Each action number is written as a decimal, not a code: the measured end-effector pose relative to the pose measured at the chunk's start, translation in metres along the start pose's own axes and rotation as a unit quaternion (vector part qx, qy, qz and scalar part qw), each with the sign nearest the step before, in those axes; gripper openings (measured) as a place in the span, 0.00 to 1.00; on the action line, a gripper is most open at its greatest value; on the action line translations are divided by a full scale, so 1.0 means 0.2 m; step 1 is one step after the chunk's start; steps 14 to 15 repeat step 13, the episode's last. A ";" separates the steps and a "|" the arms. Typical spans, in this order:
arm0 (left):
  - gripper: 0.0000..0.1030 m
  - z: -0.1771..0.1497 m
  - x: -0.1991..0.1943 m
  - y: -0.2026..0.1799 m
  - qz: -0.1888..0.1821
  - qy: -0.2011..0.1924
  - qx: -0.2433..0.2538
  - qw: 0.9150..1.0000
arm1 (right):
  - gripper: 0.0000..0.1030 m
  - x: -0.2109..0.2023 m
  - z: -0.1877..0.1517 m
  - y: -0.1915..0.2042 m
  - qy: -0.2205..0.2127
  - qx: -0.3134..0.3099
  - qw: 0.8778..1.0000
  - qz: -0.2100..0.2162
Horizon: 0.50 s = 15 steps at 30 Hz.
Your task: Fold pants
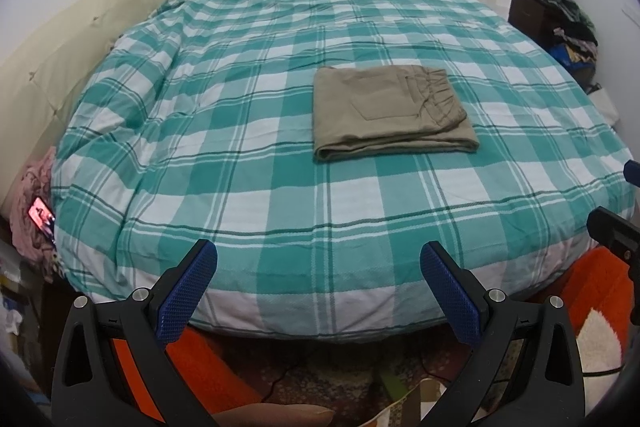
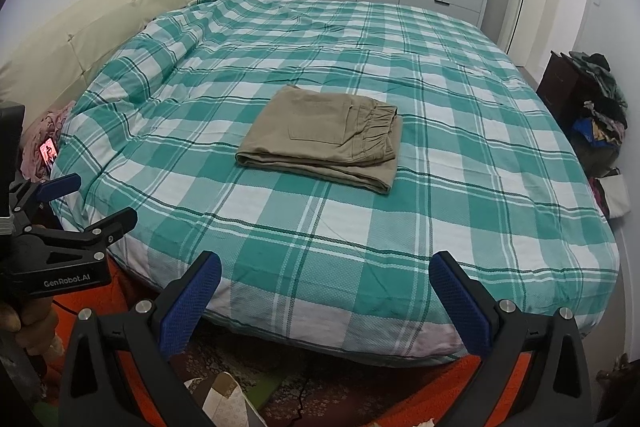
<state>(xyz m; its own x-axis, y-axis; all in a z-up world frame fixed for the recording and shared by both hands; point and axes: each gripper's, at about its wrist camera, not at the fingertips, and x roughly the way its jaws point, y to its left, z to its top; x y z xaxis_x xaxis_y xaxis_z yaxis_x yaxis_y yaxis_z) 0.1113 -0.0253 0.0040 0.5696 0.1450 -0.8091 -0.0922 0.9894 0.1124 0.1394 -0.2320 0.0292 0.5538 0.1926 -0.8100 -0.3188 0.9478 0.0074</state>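
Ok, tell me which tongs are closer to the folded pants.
Right, marginally: right tongs face the pants straight on from the bed's edge; left tongs sit farther aside, both open.

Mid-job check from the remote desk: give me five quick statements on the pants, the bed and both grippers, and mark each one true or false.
1. The pants lie folded into a compact stack on the plaid bed cover. True.
2. The left gripper is clamped on the pants. False: it is open, holds nothing, and sits back at the near edge of the bed.
3. The right gripper is open and holds nothing. True.
4. The elastic waistband is hidden inside the fold. False: it shows on top, at the right end of the stack.
5. The pants hang over the bed's edge. False: they lie near the middle of the bed, with cover all around them.
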 end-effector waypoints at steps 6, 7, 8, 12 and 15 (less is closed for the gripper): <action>0.99 0.00 0.00 0.00 0.000 0.002 -0.001 1.000 | 0.99 0.00 0.00 0.00 0.000 0.000 1.000 -0.001; 0.99 0.00 0.00 0.00 0.000 0.003 0.000 1.000 | 0.99 0.00 0.00 -0.01 0.001 0.000 1.000 -0.001; 0.99 0.00 0.01 -0.01 0.000 0.004 0.000 1.000 | 0.99 0.00 0.00 -0.01 0.001 0.000 1.000 0.000; 0.99 0.00 0.02 0.01 -0.002 0.005 -0.004 1.000 | 0.99 0.00 -0.01 -0.01 0.002 0.002 1.000 0.001; 0.99 0.00 0.02 0.01 -0.001 0.004 -0.003 1.000 | 0.99 0.01 -0.01 -0.01 0.001 0.001 1.000 0.000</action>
